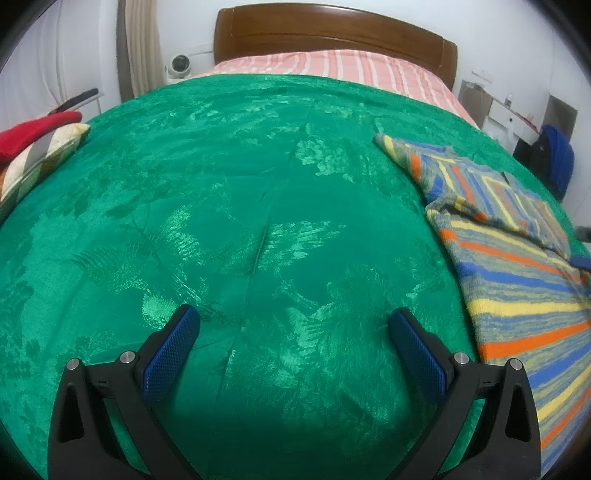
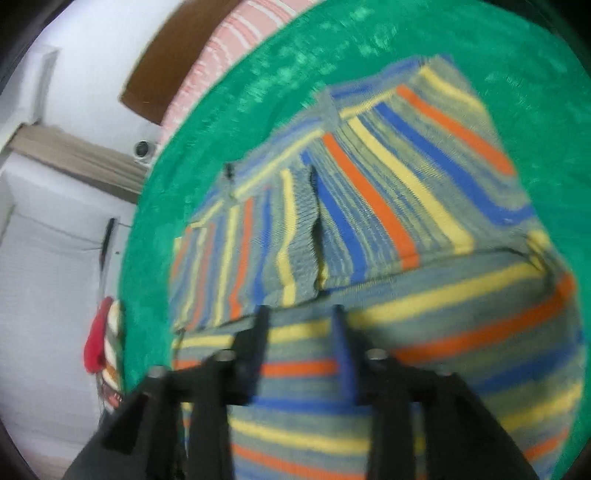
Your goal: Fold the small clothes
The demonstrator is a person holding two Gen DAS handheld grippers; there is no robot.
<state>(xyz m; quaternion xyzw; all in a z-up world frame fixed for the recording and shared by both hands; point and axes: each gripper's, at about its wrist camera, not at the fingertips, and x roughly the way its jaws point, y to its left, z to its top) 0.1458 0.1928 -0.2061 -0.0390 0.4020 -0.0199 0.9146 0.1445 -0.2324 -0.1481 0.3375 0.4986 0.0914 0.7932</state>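
A small knitted sweater (image 1: 517,266) striped in blue, orange, yellow and grey lies partly folded on the green bedspread (image 1: 258,177), at the right in the left wrist view. My left gripper (image 1: 295,317) hovers open over bare bedspread to the left of the sweater, with nothing between its blue pads. The right wrist view is blurred. In it the sweater (image 2: 388,206) fills the middle, with a sleeve folded across the body. My right gripper (image 2: 300,314) stands just over the sweater's near layer, its jaws partly apart with no fabric pinched between them.
A wooden headboard (image 1: 332,33) and a pink striped sheet (image 1: 332,64) lie at the far end of the bed. A red cloth on a checked cushion (image 1: 33,147) sits at the left edge. A white round device (image 1: 180,65) and a blue bag (image 1: 557,158) stand off the bed.
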